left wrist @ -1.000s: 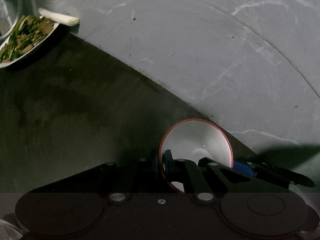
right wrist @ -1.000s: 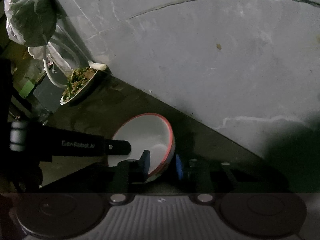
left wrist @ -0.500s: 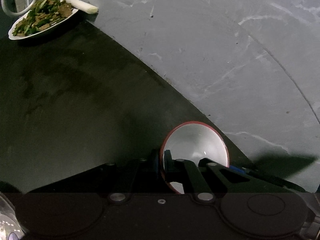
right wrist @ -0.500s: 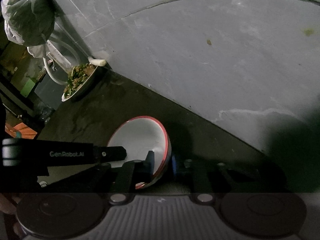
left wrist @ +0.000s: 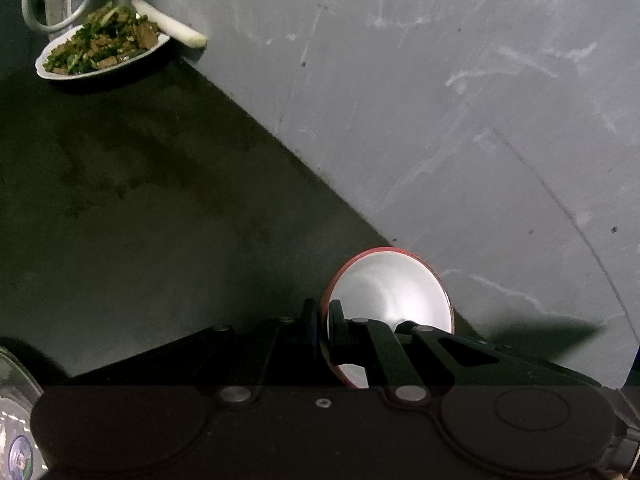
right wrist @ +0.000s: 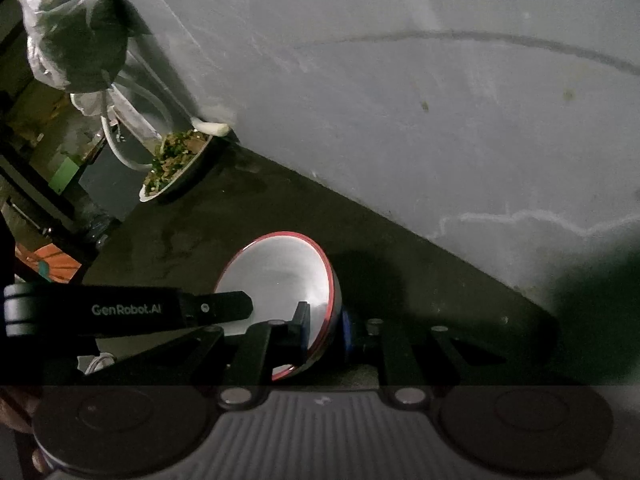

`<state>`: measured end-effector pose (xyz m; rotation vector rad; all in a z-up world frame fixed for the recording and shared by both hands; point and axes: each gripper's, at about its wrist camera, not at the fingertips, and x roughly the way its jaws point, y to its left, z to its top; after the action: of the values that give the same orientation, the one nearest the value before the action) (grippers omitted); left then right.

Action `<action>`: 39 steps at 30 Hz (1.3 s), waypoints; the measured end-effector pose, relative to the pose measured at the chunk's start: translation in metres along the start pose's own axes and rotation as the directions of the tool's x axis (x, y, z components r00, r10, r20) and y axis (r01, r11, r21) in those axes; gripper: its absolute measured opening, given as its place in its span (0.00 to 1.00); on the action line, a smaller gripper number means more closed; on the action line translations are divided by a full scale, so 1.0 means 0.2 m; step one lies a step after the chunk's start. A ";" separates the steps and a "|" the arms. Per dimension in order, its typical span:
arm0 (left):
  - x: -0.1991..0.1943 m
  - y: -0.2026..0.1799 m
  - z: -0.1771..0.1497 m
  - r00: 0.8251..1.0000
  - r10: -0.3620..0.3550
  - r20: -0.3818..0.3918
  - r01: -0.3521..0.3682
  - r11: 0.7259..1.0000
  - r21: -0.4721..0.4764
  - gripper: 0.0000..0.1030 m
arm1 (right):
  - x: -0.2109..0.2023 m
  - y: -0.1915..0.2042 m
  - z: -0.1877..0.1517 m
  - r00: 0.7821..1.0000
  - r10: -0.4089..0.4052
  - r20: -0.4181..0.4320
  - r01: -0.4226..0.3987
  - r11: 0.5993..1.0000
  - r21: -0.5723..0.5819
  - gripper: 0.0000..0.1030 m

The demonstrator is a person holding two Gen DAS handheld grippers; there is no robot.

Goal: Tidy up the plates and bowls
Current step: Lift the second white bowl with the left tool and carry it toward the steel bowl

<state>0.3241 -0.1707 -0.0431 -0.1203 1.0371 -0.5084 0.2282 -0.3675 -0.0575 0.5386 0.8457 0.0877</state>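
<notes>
A white bowl with a red rim [left wrist: 390, 292] is held between both grippers above a dark counter [left wrist: 140, 220]. My left gripper [left wrist: 324, 320] is shut on its left rim. My right gripper [right wrist: 326, 328] is shut on the bowl's right rim; the bowl also shows in the right wrist view [right wrist: 280, 276]. The left gripper's body [right wrist: 128, 310] reaches in from the left in the right wrist view. A white plate of green and brown food [left wrist: 102, 48] sits at the counter's far end by the wall; it also shows in the right wrist view [right wrist: 176, 164].
A grey concrete wall [left wrist: 440, 100] runs along the counter's right side. A white stick-like object [left wrist: 168, 22] lies against the wall behind the plate. A bagged bundle [right wrist: 76, 36] and white hose [right wrist: 120, 148] hang beyond the counter's far end.
Both grippers have moved with the bowl still held between them. In the left wrist view the plate of food has slid right and down in the frame.
</notes>
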 end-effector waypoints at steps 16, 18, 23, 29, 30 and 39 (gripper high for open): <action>-0.16 0.03 -0.03 0.998 -0.002 0.061 0.005 0.999 -0.042 0.04 | -0.12 0.10 0.02 0.999 0.049 0.002 -0.049 0.998 -0.033 0.17; -0.18 0.04 -0.04 0.998 -0.004 0.070 0.007 0.999 -0.054 0.04 | -0.13 0.11 0.03 0.998 0.057 0.001 -0.056 0.998 -0.042 0.17; -0.23 0.06 -0.05 0.996 0.008 0.084 -0.002 0.998 -0.064 0.04 | -0.15 0.15 0.03 0.997 0.078 -0.001 -0.078 0.995 -0.059 0.17; -0.29 0.08 -0.08 0.995 0.014 0.098 -0.006 0.997 -0.079 0.05 | -0.17 0.19 0.01 0.995 0.095 -0.006 -0.095 0.993 -0.075 0.17; -0.30 0.09 -0.09 0.995 0.013 0.099 -0.005 0.997 -0.083 0.05 | -0.17 0.20 0.01 0.995 0.096 -0.007 -0.096 0.992 -0.077 0.17; -0.40 0.16 -0.16 0.992 0.016 0.122 -0.001 0.993 -0.117 0.05 | -0.22 0.28 -0.03 0.993 0.120 -0.020 -0.122 0.985 -0.121 0.17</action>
<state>0.2748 -0.1017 -0.0059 -0.2484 0.9463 -0.4270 0.2022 -0.3291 -0.0024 0.4747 0.8138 0.2525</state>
